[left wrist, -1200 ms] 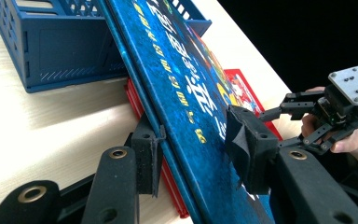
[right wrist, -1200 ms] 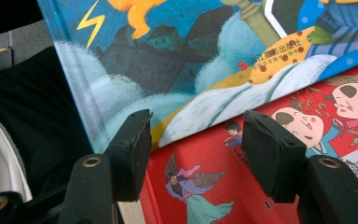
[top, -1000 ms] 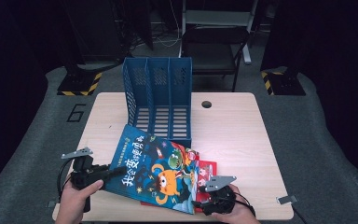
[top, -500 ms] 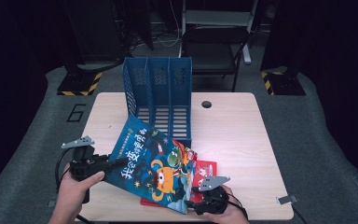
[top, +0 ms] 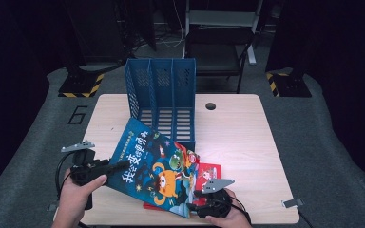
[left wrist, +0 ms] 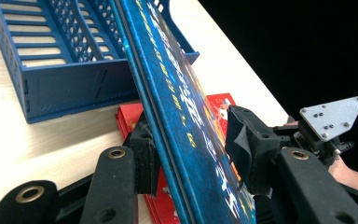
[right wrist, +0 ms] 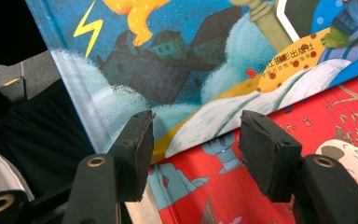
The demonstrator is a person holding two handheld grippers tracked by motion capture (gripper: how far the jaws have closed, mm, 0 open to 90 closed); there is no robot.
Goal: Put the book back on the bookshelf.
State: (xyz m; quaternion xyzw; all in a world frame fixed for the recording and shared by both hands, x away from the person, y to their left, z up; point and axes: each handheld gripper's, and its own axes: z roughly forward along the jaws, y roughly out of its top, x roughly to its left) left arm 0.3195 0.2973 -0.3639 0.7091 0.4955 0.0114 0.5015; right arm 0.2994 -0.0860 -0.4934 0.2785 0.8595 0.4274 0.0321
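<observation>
Near front edge | left gripper (left wrist: pixel 191 154) fingers straddle blue book (left wrist: pixel 177 93) | grip apparently loose

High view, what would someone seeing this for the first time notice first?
The blue picture book with its orange monster stands out, tilted up at the table's near edge over a red book. The left gripper has the blue book's edge between its jaws, one pad against the book and the other standing off it, while the right gripper sits open at the book's lower corner. Behind them, a blue three-slot file holder stands mid-table.
</observation>
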